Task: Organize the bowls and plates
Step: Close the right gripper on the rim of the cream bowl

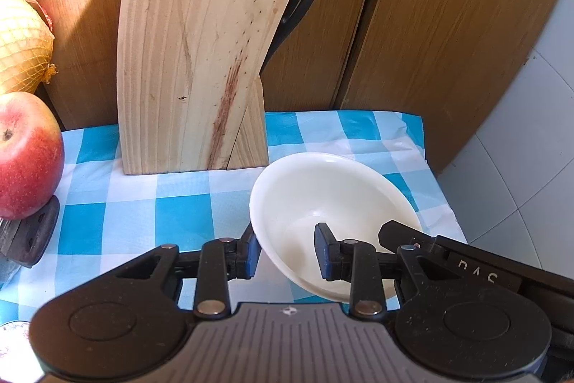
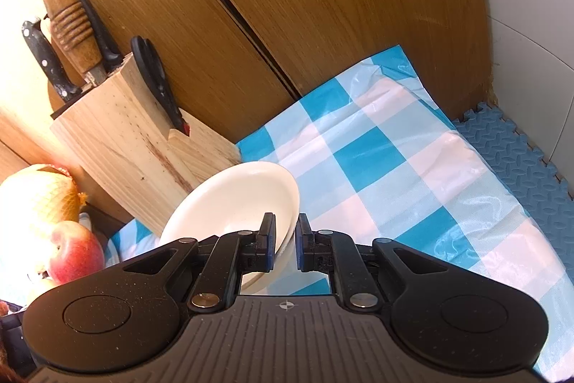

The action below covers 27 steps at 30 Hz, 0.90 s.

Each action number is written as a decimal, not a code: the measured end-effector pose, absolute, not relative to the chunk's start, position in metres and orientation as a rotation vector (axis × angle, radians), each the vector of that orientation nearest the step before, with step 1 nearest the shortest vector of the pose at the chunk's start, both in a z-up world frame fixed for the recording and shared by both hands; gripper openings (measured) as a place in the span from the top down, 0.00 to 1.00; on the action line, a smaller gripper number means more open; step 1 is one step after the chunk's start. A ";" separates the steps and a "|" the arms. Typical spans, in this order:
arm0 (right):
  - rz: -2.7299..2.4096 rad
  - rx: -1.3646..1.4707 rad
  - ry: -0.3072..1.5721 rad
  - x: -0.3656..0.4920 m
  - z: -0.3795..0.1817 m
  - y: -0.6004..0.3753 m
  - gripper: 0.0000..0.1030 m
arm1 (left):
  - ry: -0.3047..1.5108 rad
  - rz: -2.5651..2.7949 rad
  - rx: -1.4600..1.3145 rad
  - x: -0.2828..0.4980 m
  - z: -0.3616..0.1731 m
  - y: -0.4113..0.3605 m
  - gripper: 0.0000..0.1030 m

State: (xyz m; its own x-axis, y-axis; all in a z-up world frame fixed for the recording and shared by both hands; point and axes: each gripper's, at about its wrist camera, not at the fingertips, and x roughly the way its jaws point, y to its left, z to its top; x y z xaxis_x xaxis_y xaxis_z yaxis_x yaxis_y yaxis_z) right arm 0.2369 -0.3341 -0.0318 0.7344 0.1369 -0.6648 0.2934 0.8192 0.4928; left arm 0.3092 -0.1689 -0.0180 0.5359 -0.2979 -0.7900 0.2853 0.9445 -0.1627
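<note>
Cream-white glossy bowl (image 1: 333, 203), tilted

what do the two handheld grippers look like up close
Both match. The left gripper and the right gripper have matte black linkage arms with silver rivets, round black discs at each side, a grey ribbed centre plate with a small crosshair mark, and jaws faced with blue pads. No cables or sleeves show.

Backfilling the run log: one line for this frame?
right gripper: shut on white bowl rim | left gripper: open, straddling rim | bowl tilted over checked cloth

Cream bowl (image 1: 333, 203), blue-and-white checked cloth (image 1: 172, 203)
</note>
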 end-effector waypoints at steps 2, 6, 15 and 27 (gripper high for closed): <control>-0.094 0.615 0.759 0.236 -0.034 -0.331 0.85 | 0.947 -0.344 -0.012 0.307 -0.020 -0.167 0.76; -0.090 0.593 0.780 0.235 -0.039 -0.324 0.85 | 0.954 -0.333 -0.004 0.304 -0.026 -0.162 0.76; -0.092 0.561 0.836 0.242 -0.056 -0.319 0.84 | 0.997 -0.320 0.003 0.307 -0.049 -0.158 0.76; -0.132 0.545 0.869 0.251 -0.069 -0.321 0.46 | 1.020 -0.262 0.019 0.319 -0.064 -0.147 0.62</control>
State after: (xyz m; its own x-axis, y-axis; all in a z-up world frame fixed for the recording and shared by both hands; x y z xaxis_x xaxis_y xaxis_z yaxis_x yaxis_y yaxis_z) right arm 0.2513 -0.3206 -0.0694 0.6470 0.1063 -0.7551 0.3264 0.8563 0.4003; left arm 0.3195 -0.1472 -0.0644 0.4945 -0.2072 -0.8441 0.2245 0.9687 -0.1063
